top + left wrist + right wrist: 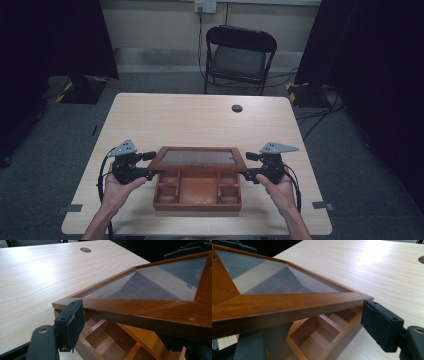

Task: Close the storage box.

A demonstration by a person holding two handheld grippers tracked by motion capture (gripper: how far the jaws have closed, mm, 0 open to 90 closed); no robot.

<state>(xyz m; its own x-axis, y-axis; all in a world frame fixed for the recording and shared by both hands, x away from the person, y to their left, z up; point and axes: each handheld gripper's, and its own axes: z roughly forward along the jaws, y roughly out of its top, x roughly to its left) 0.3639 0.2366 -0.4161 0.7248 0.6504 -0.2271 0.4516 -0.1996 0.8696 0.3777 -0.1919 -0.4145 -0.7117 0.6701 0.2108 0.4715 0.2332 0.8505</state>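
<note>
At the left, the left tongs (152, 165) reach in from the person's left hand (116, 191) to the left edge of the glass-paned lid (198, 157); in the left gripper view one pad (71, 320) stands at the lid's wooden frame (140, 312) and the other is under it, apparently grasping the frame. In the middle, the wooden box (197, 191) sits on the bench (195, 117) near the person, its compartments open to view, the lid tilted up on its far side. At the right, the right tongs (251, 165) meet the lid's right edge the same way, frame between the pads (380, 323). I judge the lid partway through its swing; whether it is opening or closing I cannot tell.
</note>
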